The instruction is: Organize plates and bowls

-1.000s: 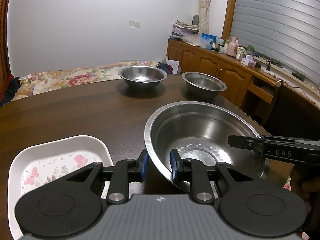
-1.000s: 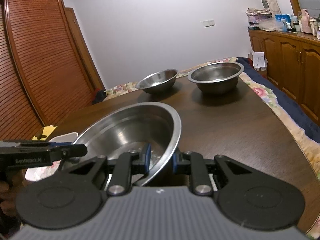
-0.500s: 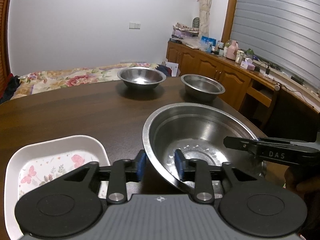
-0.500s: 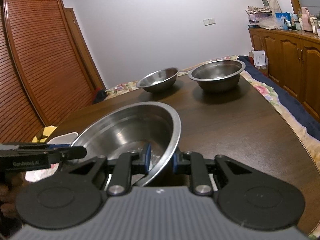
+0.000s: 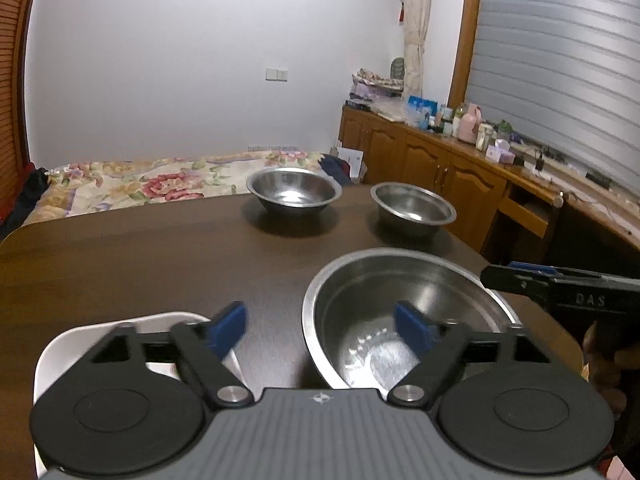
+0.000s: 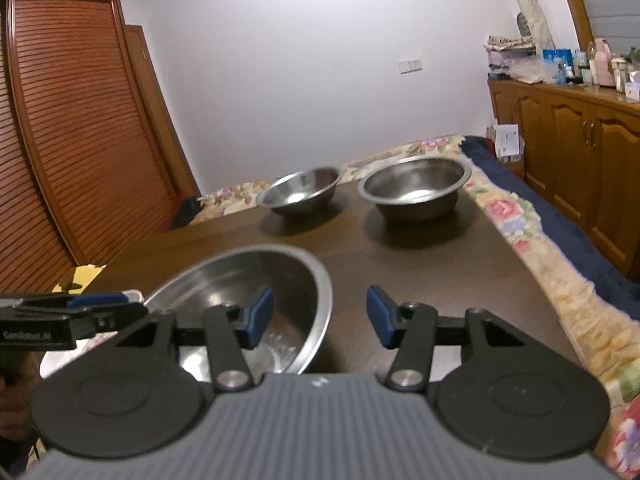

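Note:
A large steel bowl [image 5: 384, 296] sits on the dark wooden table [image 5: 140, 248] right in front of both grippers; it also shows in the right wrist view [image 6: 240, 280]. My left gripper [image 5: 320, 328] is open, its jaws spread on either side of the bowl's near rim. My right gripper [image 6: 320, 316] is open across the bowl's right rim. Two smaller steel bowls stand at the far end: one [image 5: 294, 189] left, one [image 5: 412, 208] right. A white floral plate [image 5: 168, 324] lies at the near left, mostly hidden behind my left gripper.
The table's far edge meets a floral bedspread [image 5: 140, 184]. Wooden cabinets [image 5: 440, 168] with clutter run along the right wall. A louvred wardrobe [image 6: 60, 140] stands on the left in the right wrist view. The table's right edge [image 6: 532, 276] is close.
Both grippers were shut on the large bowl's rim and have opened wide, letting it go. The bowl now rests on the table. Both grippers have drawn back a little.

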`<action>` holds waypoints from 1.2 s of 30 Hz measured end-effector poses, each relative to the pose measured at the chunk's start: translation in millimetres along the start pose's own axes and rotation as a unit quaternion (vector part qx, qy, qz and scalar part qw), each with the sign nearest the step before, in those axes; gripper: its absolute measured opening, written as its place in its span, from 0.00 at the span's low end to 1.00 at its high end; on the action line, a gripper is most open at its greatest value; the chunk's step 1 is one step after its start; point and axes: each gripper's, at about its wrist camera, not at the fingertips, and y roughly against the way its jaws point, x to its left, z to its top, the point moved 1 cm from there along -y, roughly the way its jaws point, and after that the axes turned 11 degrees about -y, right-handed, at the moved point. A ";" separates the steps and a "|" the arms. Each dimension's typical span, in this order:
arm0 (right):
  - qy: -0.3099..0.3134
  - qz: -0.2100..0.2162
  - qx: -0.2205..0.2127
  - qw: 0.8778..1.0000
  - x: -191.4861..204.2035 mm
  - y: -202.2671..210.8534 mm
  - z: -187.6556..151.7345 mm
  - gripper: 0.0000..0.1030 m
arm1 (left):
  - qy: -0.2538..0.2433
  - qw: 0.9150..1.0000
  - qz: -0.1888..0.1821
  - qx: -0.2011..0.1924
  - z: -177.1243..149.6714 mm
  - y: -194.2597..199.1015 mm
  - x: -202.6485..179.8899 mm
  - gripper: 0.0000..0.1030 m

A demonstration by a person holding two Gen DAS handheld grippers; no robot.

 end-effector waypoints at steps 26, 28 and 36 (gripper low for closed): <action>0.069 -0.026 -0.072 0.995 -13.6 0.6 54.9 1.00 | -0.056 0.998 -0.005 -0.031 63.0 -16.9 3.3 0.94; 0.071 -0.027 -0.076 0.994 -20.3 -5.4 60.5 1.00 | -0.059 0.998 -0.013 -0.024 72.4 -26.4 3.2 0.92; 0.056 -0.040 -0.070 0.995 -48.1 -40.2 70.9 1.00 | -0.073 0.997 -0.034 0.001 105.3 -72.6 -11.0 0.87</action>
